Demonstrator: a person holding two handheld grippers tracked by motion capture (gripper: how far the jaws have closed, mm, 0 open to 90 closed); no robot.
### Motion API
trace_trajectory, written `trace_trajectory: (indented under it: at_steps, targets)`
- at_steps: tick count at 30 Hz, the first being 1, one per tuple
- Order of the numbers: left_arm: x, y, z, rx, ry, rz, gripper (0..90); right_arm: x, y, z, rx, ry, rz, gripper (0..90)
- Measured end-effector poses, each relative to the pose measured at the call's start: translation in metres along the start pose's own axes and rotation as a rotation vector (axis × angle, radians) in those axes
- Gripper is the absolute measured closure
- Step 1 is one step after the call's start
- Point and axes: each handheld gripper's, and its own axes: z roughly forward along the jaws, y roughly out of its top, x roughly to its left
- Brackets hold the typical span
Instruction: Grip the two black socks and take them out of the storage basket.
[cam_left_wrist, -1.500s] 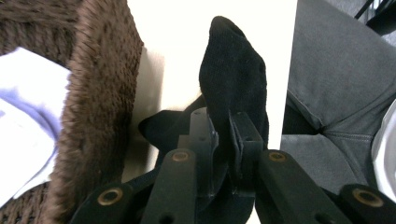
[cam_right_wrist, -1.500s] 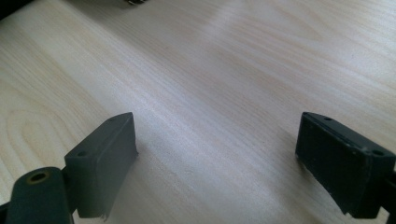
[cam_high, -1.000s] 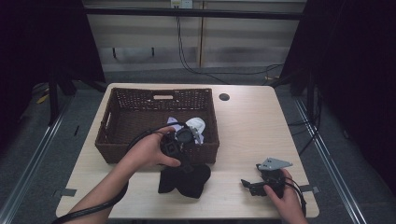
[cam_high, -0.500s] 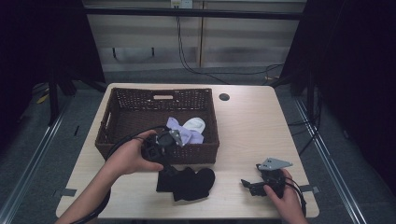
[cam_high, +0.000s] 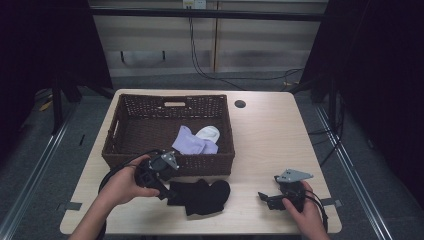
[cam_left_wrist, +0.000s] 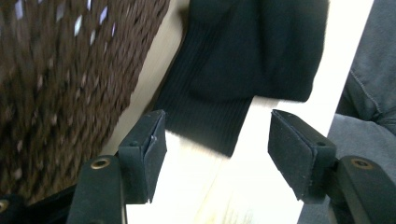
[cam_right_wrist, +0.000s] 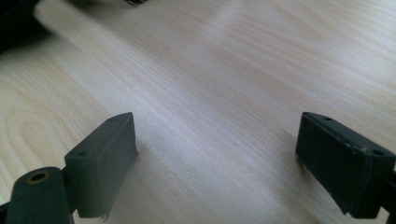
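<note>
Left gripper (cam_high: 161, 187), at the near left of the table (cam_high: 270, 135): its jaws have just been opening and stand apart, gripping nothing, aimed at the black socks (cam_high: 200, 196). These lie on the table just right of it, in front of the wicker basket (cam_high: 129, 127). Right gripper (cam_high: 263, 197), near right: released, jaws wide over bare wood.

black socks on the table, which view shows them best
The high view: the whole pile of black socks shows, lying on the table in front of the wicker basket. The left gripper view gives a close look at one ribbed cuff, cropped. The right gripper view catches a dark blur at its top left corner.
</note>
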Motion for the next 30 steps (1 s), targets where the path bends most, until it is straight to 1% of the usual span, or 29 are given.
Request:
trace_trajectory:
  at_steps: [6,9,10,12,17,18,19,21,22,23,25,27,28,30]
  targets:
    - [0.008,-0.024,0.008,-0.024,0.017,-0.053,35.1,0.000,0.000,0.000,0.000,0.000,0.000,11.9]
    - [0.012,-0.033,0.012,-0.036,0.017,-0.065,34.3,0.000,0.000,0.000,0.000,0.000,0.000,11.9]
    - [0.012,-0.038,0.014,-0.042,0.020,-0.083,34.1,0.000,0.000,0.000,0.000,0.000,0.000,11.9]
    - [0.014,-0.044,0.016,-0.035,0.024,-0.093,34.0,0.000,0.000,0.000,0.000,0.000,0.000,11.9]
    - [0.015,-0.059,0.023,-0.055,0.039,-0.087,33.2,0.000,0.000,0.000,0.000,0.000,0.000,11.9]
    - [0.015,-0.061,0.024,-0.059,0.043,-0.082,32.8,0.000,0.000,0.000,0.000,0.000,0.000,11.9]
    - [0.016,-0.063,0.025,-0.058,0.048,-0.068,32.5,0.000,0.000,0.000,0.000,0.000,0.000,11.9]
    - [0.016,-0.066,0.027,-0.071,0.057,-0.068,32.0,0.000,0.000,0.000,0.000,0.000,0.000,11.9]
    - [0.017,-0.067,0.027,-0.072,0.058,-0.057,31.9,0.000,0.000,0.000,0.000,0.000,0.000,11.9]
    - [0.017,-0.069,0.028,-0.087,0.060,-0.067,31.8,0.000,0.000,0.000,0.000,0.000,0.000,11.9]
    - [0.019,-0.072,0.029,-0.098,0.063,-0.047,31.6,0.000,0.000,0.000,0.000,0.000,0.000,11.9]
    - [0.020,-0.074,0.031,-0.103,0.061,-0.036,31.6,0.000,0.000,0.000,0.000,0.000,0.000,11.9]
    - [0.019,-0.075,0.032,-0.107,0.064,-0.045,31.4,0.000,0.000,0.000,0.000,0.000,0.000,11.9]
    - [0.021,-0.077,0.033,-0.119,0.070,-0.039,31.3,0.000,0.000,0.000,0.000,0.000,0.000,11.9]
